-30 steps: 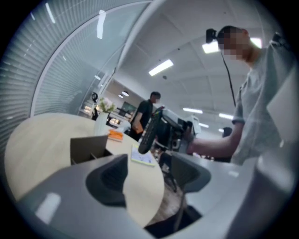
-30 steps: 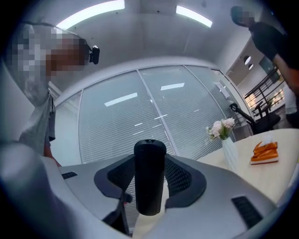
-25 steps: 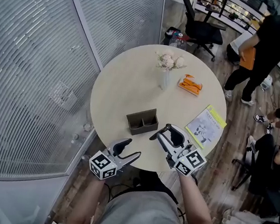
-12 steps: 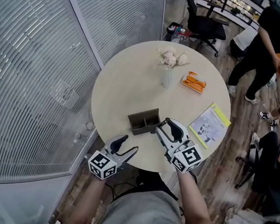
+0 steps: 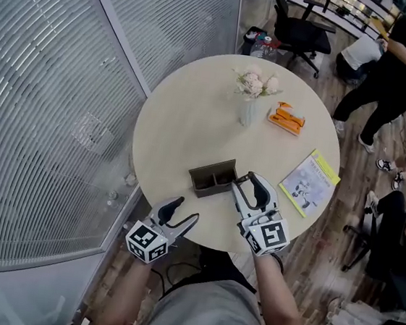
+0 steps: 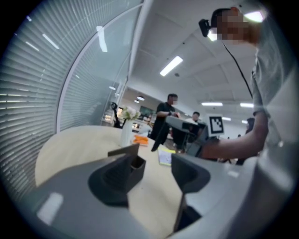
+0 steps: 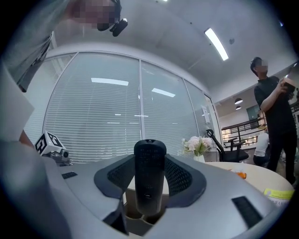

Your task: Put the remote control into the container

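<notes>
At the near edge of the round table [image 5: 186, 120] we hold 2 grippers. The left gripper [image 5: 183, 213] hangs just off the rim, near the container [image 5: 211, 178] but apart from it. Its own view shows the jaws standing apart, with only tabletop between them. The right gripper [image 5: 250, 185] is over the table, with its tips at the right end of the dark container. From the head view we cannot make out what it carries.

The right gripper view answers this. The black remote control [image 7: 150, 172] stands upright between the 2 pads, which are closed on its sides. Its lower end is at the open top of the container, above a divider; whether it touches the bottom we cannot tell.

The left gripper view shows the container from the side, past the left jaw.

Farther on the table stand a vase of pale flowers [image 5: 251, 98] and an orange packet [image 5: 286, 119], and a booklet [image 5: 308, 182] lies at the right rim. Beyond the table are a black office chair [image 5: 300, 27] and a person in black [image 5: 400, 64].
</notes>
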`<action>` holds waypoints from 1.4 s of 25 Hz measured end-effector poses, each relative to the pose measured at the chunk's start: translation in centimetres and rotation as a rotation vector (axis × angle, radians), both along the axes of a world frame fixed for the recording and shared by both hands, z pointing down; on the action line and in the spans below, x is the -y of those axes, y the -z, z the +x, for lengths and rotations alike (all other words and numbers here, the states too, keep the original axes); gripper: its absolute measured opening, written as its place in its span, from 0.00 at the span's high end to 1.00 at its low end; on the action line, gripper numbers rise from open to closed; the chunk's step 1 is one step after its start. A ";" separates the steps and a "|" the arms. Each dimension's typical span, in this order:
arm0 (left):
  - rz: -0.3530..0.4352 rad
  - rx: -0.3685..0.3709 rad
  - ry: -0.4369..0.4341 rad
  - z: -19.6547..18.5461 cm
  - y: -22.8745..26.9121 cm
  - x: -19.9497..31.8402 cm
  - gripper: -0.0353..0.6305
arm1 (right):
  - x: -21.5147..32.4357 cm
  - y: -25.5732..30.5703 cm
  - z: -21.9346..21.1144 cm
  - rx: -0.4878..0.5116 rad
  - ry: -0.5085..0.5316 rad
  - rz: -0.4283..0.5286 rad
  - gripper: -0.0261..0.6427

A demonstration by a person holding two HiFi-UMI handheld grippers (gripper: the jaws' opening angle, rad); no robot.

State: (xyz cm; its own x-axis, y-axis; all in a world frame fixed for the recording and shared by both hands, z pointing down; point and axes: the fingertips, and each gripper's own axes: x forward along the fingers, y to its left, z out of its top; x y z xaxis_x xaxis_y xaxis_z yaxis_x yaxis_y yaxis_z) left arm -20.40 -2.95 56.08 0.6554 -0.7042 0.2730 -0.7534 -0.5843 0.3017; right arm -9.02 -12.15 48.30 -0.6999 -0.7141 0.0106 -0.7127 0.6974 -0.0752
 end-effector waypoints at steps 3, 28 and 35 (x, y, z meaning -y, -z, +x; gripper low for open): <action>-0.009 -0.006 0.006 -0.5 -0.5 0.0 0.54 | 0.3 -0.6 -0.2 0.000 -0.019 -0.009 0.66; -0.040 -0.041 -0.069 -3.4 -3.2 3.3 0.55 | 2.0 -4.9 -3.0 -0.105 -0.112 -0.012 0.66; -0.069 -0.055 -0.075 -3.1 -4.7 3.1 0.55 | 2.6 -5.9 -3.2 -0.095 -0.124 -0.017 0.66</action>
State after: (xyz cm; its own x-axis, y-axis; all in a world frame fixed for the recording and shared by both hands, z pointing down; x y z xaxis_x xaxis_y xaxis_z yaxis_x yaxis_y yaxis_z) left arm -23.50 -6.02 60.74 0.7212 -0.6330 0.2813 -0.6892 -0.6150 0.3831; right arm -12.21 -14.78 54.18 -0.6016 -0.7942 0.0856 -0.7978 0.6027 -0.0147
